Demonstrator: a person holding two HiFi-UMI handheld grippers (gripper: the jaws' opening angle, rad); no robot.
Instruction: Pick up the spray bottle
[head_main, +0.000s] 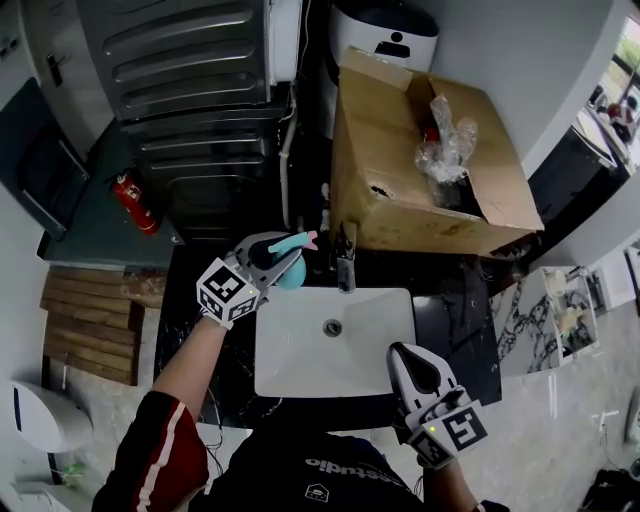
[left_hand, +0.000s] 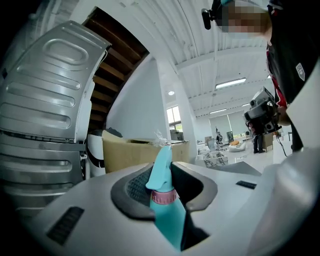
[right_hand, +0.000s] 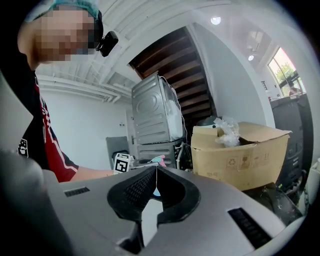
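**A:** Where do we have the spray bottle (left_hand: 167, 220) right now?

**B:** In our left gripper (head_main: 283, 258), over the back left corner of the sink (head_main: 300, 372). Its spray head points toward the tap (head_main: 346, 262). The jaws pinch the teal body just by the pink collar, one pad on each side. From the head view it looks clear of the surface (head_main: 190, 300), though we cannot see its base.

**A:** Is that a good place to grip it?

**B:** We think so. The neck is narrow, and the collar should stop the bottle sliding down through the pads. It does lean a little in the left gripper view, so it could swing if we jerk it.

**A:** So how do we finish the lift well?

**B:** We raise it straight and slowly with the gripper level, and we hold the same squeeze. A harder squeeze could dent a soft plastic body, and a looser one could let it twist.

**A:** What should we watch for nearby?

**B:** The tap stands just beside the spray head, so we go up before we go sideways. The cardboard box (head_main: 400, 180) along the back edge is well apart from it.

**A:** And our right gripper (right_hand: 156, 170)?

**B:** Its jaws are pressed together on nothing, near the front right corner of the sink. We leave it there, out of the way.
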